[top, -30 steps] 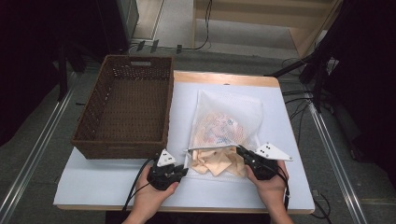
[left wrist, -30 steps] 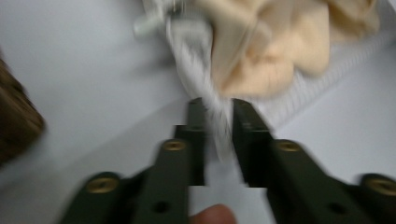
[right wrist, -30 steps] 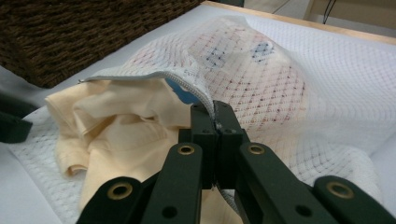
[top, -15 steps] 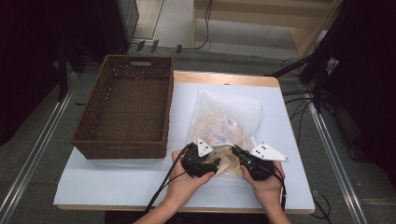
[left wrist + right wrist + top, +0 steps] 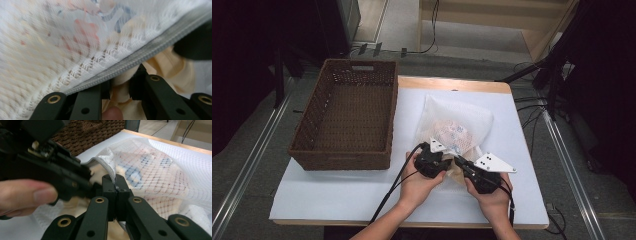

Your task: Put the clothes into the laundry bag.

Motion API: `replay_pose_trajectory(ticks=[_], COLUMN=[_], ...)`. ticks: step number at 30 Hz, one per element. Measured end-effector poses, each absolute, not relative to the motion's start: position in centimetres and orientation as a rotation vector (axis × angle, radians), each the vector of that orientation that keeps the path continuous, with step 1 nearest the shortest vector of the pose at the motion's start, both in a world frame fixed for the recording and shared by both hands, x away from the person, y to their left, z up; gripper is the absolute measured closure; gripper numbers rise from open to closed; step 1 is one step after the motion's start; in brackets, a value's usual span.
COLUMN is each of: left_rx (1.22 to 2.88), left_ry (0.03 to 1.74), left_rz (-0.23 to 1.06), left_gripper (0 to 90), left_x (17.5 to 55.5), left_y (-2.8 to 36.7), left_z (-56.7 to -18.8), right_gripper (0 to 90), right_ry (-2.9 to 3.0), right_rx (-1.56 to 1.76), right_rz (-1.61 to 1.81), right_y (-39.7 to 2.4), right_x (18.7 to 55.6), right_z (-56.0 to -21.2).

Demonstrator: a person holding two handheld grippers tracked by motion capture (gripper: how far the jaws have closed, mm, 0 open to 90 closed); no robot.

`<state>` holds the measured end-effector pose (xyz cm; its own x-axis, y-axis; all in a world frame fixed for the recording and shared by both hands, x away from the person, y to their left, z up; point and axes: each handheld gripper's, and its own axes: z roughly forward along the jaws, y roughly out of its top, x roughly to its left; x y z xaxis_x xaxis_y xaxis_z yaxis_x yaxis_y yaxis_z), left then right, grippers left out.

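Two tongs meet at the near, open edge of a white mesh laundry bag [image 5: 455, 131] that lies on the white-covered counter [image 5: 337, 195], right of centre and just beside the wicker basket [image 5: 346, 119].

Left tongs [image 5: 438, 159]: held in the person's left hand [image 5: 419, 184], pointing right and away into the bag's mouth. In the left gripper view the jaws have just been closing; a fold of cream-coloured cloth [image 5: 122, 93] sits between them directly under the grey zipper band [image 5: 150, 48], and both pads appear to bear on it.

Right tongs [image 5: 460, 162]: held in the right hand [image 5: 492, 197], pointing left and away, tips close beside the left tongs. In the right gripper view the jaws are pressed together on the bag's zipper edge [image 5: 113, 173], pinching the mesh rim and holding it slightly raised off the counter.

Bag contents: patterned fabric with pink and blue print [image 5: 147, 173] shows through the mesh; the cream cloth spills out of the near opening between the two tongs.

Basket: dark brown, rectangular, on the left half of the counter, its long side running near to far; apart from both tongs.

A black cable [image 5: 392, 192] trails from the left tongs toward the near edge of the counter.
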<state>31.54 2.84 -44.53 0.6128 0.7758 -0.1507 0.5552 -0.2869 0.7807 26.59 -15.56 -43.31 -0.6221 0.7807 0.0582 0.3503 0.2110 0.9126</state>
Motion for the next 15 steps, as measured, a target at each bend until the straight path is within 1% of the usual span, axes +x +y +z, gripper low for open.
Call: replay_pose_trajectory(ticks=[2,3,4,5,6,7,8,10,12,15], left_rx=[1.92,1.919,1.939,1.945,1.942,1.944,1.946,1.944,1.916,1.921], left_ry=[1.12,1.172,1.231,1.239,1.232,1.237,1.213,1.185,1.157,1.116], left_rz=[0.412,0.435,0.424,0.409,0.393,0.391,0.372,0.324,0.316,0.309], left_gripper=[75.2,75.0,74.7,73.8,71.1,70.3,67.2,54.5,43.9,38.1], left_x=[32.4,33.1,33.9,34.2,34.3,34.2,34.0,33.2,31.9,30.5], left_y=[3.3,3.5,3.6,3.7,3.9,3.9,3.9,4.2,4.6,4.8], left_z=[-45.2,-45.9,-46.9,-47.4,-47.5,-47.3,-47.1,-46.5,-45.8,-45.3], right_gripper=[90.0,90.0,90.0,90.0,90.0,90.0,90.0,90.0,90.0,90.0], right_ry=[2.083,2.091,2.1,2.11,2.116,2.121,2.12,2.105,2.09,2.068], right_rx=[1.059,1.063,1.065,1.059,1.063,1.061,1.068,1.08,1.099,1.123], right_rz=[1.388,1.377,1.364,1.343,1.334,1.326,1.329,1.341,1.351,1.346], right_y=[-15.6,-15.5,-15.4,-15.3,-15.2,-15.3,-15.4,-15.7,-16.1,-16.5], right_x=[26.7,26.8,26.8,26.8,26.8,26.9,27.0,27.2,27.3,27.5], right_z=[-43.4,-43.6,-43.8,-44.0,-44.1,-44.3,-44.4,-44.4,-44.3,-44.1])
